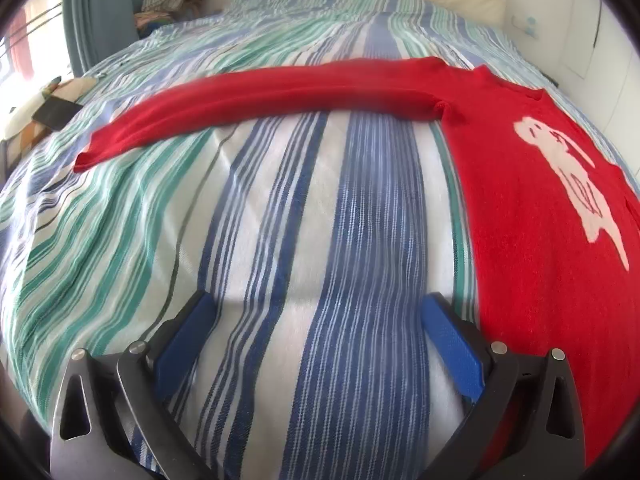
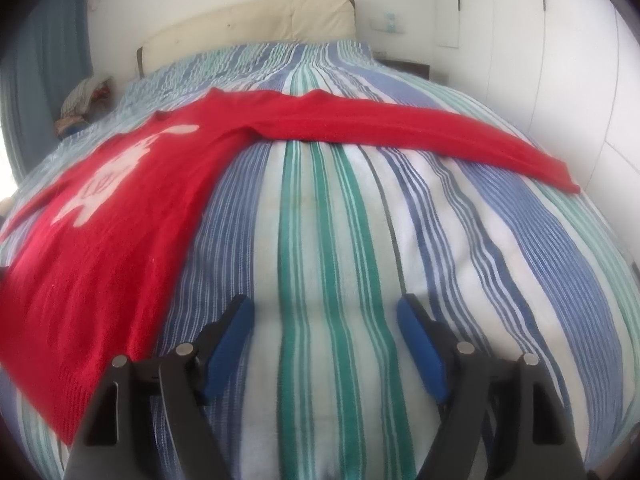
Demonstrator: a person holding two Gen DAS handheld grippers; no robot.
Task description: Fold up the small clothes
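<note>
A red long-sleeved sweater (image 1: 532, 200) with a white figure on its front lies flat on the striped bed. In the left wrist view its body fills the right side and one sleeve (image 1: 248, 104) stretches left. My left gripper (image 1: 320, 304) hangs open over bare bedcover just left of the sweater's edge, nothing between its blue pads. In the right wrist view the sweater's body (image 2: 104, 216) is at the left and the other sleeve (image 2: 420, 132) reaches right. My right gripper (image 2: 324, 308) is open above the cover, right of the hem, holding nothing.
The blue, green and white striped bedcover (image 1: 280, 220) spans the bed. A cream headboard (image 2: 248, 28) stands at the far end, white wardrobe doors (image 2: 540, 60) at the right. A pile of clothes (image 1: 172, 0) and a blue curtain (image 1: 96, 12) are far left; a dark flat object (image 1: 54, 114) lies off the bed's left side.
</note>
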